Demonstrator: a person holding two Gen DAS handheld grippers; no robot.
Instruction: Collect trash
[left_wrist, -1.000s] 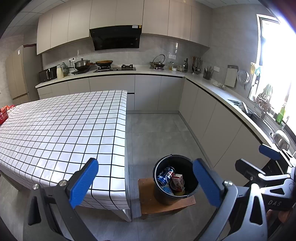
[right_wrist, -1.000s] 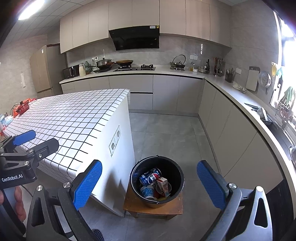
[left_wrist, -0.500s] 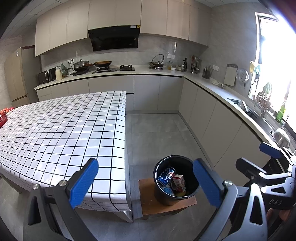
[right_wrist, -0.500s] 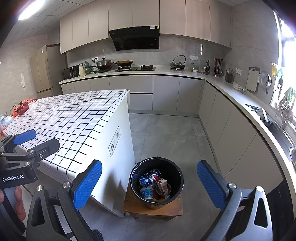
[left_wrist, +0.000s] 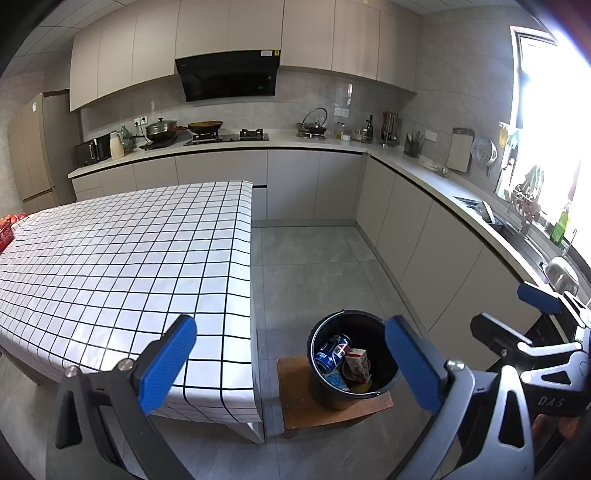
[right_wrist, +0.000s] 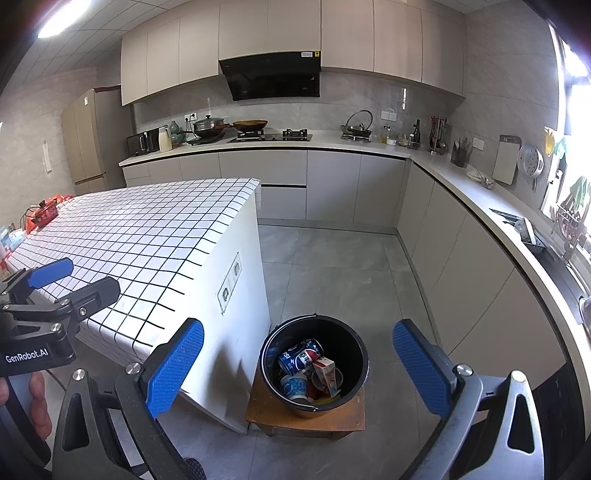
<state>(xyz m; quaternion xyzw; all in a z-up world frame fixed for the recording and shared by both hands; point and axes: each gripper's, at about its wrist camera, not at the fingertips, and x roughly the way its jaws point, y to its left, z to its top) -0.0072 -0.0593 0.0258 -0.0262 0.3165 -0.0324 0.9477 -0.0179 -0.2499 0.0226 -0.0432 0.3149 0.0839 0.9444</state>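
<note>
The left gripper (left_wrist: 290, 363) is spread wide, and nothing is between its 2 blue pads (left_wrist: 168, 363). The right gripper (right_wrist: 298, 367) is spread wide too, with nothing in it. Both are held up in the air, well above the floor.

In the right wrist view, the left gripper shows at the left edge, with a hand (right_wrist: 38, 404) under it. In the left wrist view, the right gripper (left_wrist: 532, 314) shows at the right edge.

Below and a bit ahead of both grippers is a black bucket (right_wrist: 360, 373). In the right wrist view it sits right between the 2 pads. In the left wrist view it sits closer to the right pad. The bucket stands on a small brown wooden stool (right_wrist: 341, 417) on the gray floor (right_wrist: 343, 280).

The trash is in the bucket. There is a blue soda can (right_wrist: 300, 355) on top, a red and white carton (right_wrist: 327, 371) beside it, and a white cup (right_wrist: 293, 386) lower down. Something yellow lies at the bottom, but I cannot tell what it is.

Just left of the bucket is a table (left_wrist: 122, 258) with a white cloth with black squares. A red basket (right_wrist: 46, 214) sits at its far left end.

Farther back are gray cupboards, a long counter (right_wrist: 373, 147), a stove (right_wrist: 271, 136) with a pan (right_wrist: 251, 124) and a pot (right_wrist: 208, 123), and a black hood (right_wrist: 271, 75) above. A tall fridge (right_wrist: 86, 138) stands at the far left.
</note>
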